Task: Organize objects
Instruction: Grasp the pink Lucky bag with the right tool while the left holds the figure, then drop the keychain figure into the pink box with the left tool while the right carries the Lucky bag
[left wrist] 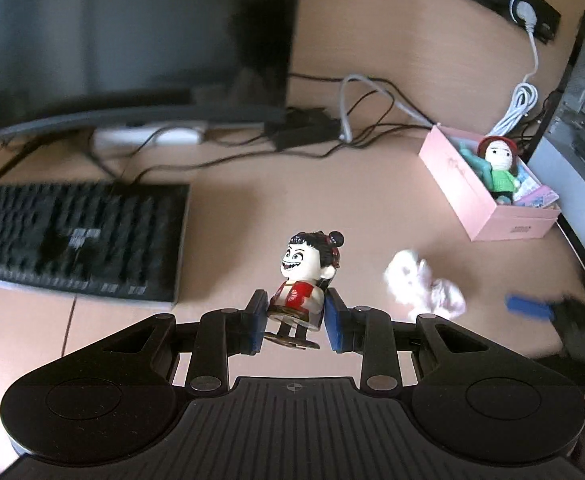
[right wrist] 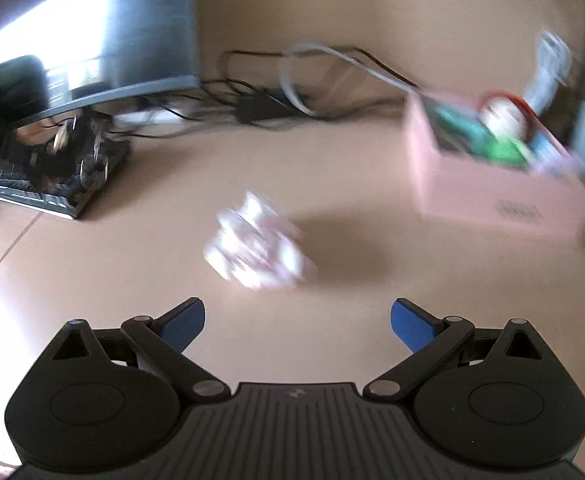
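Observation:
My left gripper (left wrist: 294, 322) is shut on a small grinning figurine (left wrist: 306, 280) with black hair buns and a red top, held above the desk. A crumpled white and pink paper ball (left wrist: 422, 286) lies on the desk to its right. A pink box (left wrist: 474, 200) at the right holds a knitted doll (left wrist: 500, 168) in green and other toys. My right gripper (right wrist: 297, 324) is open and empty, just behind the paper ball (right wrist: 256, 254). The pink box (right wrist: 488, 184) is blurred at the right of that view.
A black keyboard (left wrist: 72, 236) lies at the left under a monitor (left wrist: 132, 40). Tangled cables (left wrist: 332, 128) and a white power strip (left wrist: 148, 136) lie at the back. A second screen (left wrist: 584, 152) stands at the right edge. My right gripper's blue pad (left wrist: 526, 308) shows at the right.

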`<state>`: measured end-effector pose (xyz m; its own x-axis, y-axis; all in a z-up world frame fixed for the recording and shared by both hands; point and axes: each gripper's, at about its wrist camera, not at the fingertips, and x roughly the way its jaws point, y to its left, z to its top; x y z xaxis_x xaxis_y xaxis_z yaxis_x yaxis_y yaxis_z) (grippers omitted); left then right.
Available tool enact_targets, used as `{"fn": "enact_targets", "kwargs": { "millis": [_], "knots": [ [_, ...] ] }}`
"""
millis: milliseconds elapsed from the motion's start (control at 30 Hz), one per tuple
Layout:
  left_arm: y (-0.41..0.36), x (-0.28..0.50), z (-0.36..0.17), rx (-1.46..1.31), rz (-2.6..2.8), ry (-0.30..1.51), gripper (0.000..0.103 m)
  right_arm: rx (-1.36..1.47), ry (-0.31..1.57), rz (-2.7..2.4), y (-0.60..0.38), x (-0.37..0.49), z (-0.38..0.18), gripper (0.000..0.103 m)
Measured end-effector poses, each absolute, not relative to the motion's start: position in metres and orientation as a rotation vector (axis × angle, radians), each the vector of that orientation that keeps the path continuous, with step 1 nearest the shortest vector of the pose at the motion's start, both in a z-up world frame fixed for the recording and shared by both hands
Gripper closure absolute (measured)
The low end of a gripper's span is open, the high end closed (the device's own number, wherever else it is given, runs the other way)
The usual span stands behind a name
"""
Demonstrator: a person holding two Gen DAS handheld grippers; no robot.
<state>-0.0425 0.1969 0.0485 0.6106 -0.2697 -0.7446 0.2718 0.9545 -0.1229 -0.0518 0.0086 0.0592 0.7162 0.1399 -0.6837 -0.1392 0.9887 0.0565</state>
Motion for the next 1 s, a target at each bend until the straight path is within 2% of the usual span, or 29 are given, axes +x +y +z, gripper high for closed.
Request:
{"fn": "enact_targets", "kwargs": {
  "millis": [67, 167, 200, 233, 267, 333, 367, 500, 800, 1000],
  "knots": [
    [0.205, -0.051, 0.045, 0.010, -0.306, 0.850, 0.069, -0.028, 0.737, 0.172, 0.027, -0.035, 0.062, 0.004],
    [0.214, -0.059, 0.044, -0.038, -0.303, 0.868, 0.069, -0.035, 0.781, 0.170, 0.042, -0.007, 0.055, 0.012],
    [0.214, -0.060, 0.044, -0.043, -0.323, 0.874, 0.069, -0.029, 0.812, 0.165, 0.045, 0.002, 0.050, 0.021],
    [0.213, -0.063, 0.044, -0.036, -0.331, 0.871, 0.069, -0.029, 0.839, 0.153, 0.047, 0.009, 0.046, 0.040],
    [0.212, -0.065, 0.044, -0.027, -0.334, 0.866, 0.069, -0.033, 0.866, 0.135, 0.048, 0.016, 0.041, 0.046],
    [0.208, -0.065, 0.042, -0.026, -0.346, 0.864, 0.069, -0.051, 0.881, 0.107, 0.048, 0.017, 0.041, 0.075],
    [0.206, -0.065, 0.042, -0.034, -0.360, 0.866, 0.069, -0.049, 0.898, 0.114, 0.045, 0.014, 0.044, 0.078],
    [0.184, -0.062, 0.038, -0.022, -0.443, 0.869, 0.069, -0.057, 0.893, 0.095, 0.023, -0.017, 0.063, 0.082],
    [0.085, -0.041, 0.017, -0.023, -0.677, 0.924, 0.069, 0.014, 0.819, -0.132, -0.076, -0.091, 0.114, 0.082],
    [-0.007, -0.011, 0.050, 0.004, -0.784, 0.783, 0.069, 0.050, 0.791, -0.224, -0.129, -0.124, 0.128, 0.082]
  ]
}}
